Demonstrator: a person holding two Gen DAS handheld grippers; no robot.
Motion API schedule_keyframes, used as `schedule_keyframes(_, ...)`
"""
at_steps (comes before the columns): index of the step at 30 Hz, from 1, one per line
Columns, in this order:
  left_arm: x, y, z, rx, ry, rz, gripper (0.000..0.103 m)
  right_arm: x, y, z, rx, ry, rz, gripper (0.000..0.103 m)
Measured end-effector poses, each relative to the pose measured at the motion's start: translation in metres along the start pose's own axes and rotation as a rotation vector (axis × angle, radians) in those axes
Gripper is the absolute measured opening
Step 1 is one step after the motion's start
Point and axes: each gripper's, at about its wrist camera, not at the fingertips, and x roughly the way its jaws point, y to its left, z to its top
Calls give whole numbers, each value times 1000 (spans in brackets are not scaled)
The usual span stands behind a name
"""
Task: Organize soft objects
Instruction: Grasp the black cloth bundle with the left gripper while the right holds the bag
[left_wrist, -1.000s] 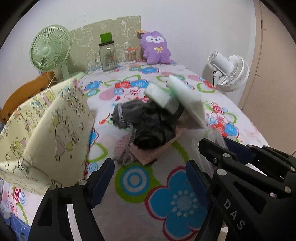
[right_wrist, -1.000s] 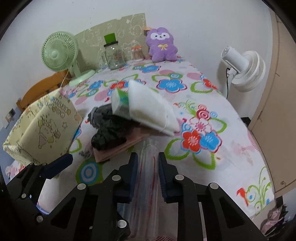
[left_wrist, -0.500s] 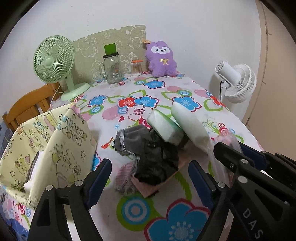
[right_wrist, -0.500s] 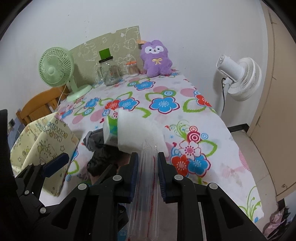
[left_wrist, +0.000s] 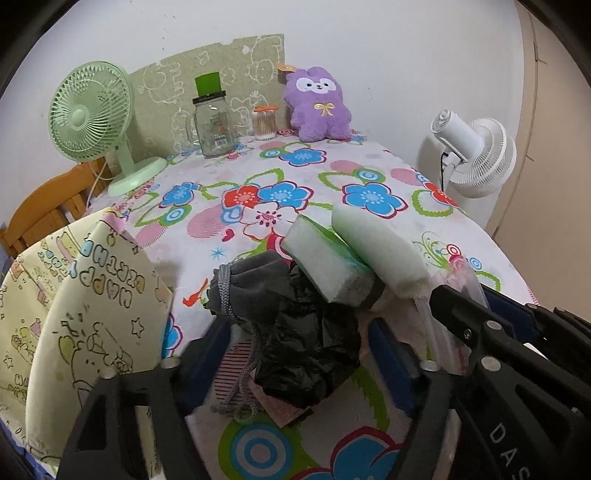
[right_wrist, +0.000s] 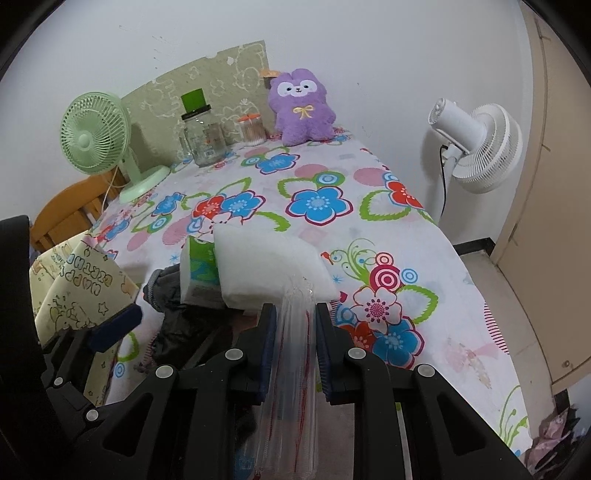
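A pile of soft things lies on the flowered tablecloth (left_wrist: 369, 195): a grey drawstring pouch (left_wrist: 251, 291), a crumpled black bag (left_wrist: 306, 347), a green-and-white tissue pack (left_wrist: 325, 266) and a white foam pad (left_wrist: 376, 247). My left gripper (left_wrist: 295, 343) straddles the pouch and the black bag. Its jaws are closing, and the pads stand clear of the pile on both sides. My right gripper (right_wrist: 295, 332) is shut on a clear plastic bag (right_wrist: 291, 387), whose top reaches the foam pad (right_wrist: 266, 262). A purple plush (left_wrist: 317, 105) sits at the far edge.
A yellow "Happy Birthday" gift bag (left_wrist: 85, 317) stands close on the left. At the back are a green fan (left_wrist: 88, 114), a glass jar (left_wrist: 214, 125) and a small swab jar (left_wrist: 264, 122). A white fan (left_wrist: 472, 155) stands off the table's right edge, and a wooden chair (left_wrist: 44, 206) is at the left.
Both grippers have moved forward to the pile. The left jaws widened, then narrowed, and now flank the pouch and black bag. The right gripper stays shut on the plastic bag.
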Motion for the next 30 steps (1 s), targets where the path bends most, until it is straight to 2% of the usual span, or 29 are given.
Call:
schedule_keyframes(1, 2, 1, 0, -1, 10, -6, 65, 1, 0, 0, 2, 3, -1, 24)
schedule_keyframes(3, 3, 0, 0, 3, 23, -21, 52, 2, 0, 0, 1, 7, 0, 24)
schedule_keyframes(6, 2, 0, -1, 6, 27, -20, 49, 2, 2, -1, 1, 11, 9, 24)
schedule_keyframes(18, -18, 2, -7, -6, 5, -32, 46, -16, 10, -3, -13, -20, 21, 24)
schedule_keyframes(30, -54, 9, -7, -17, -59, -7, 46, -49, 22, -3, -34, -86, 44, 24)
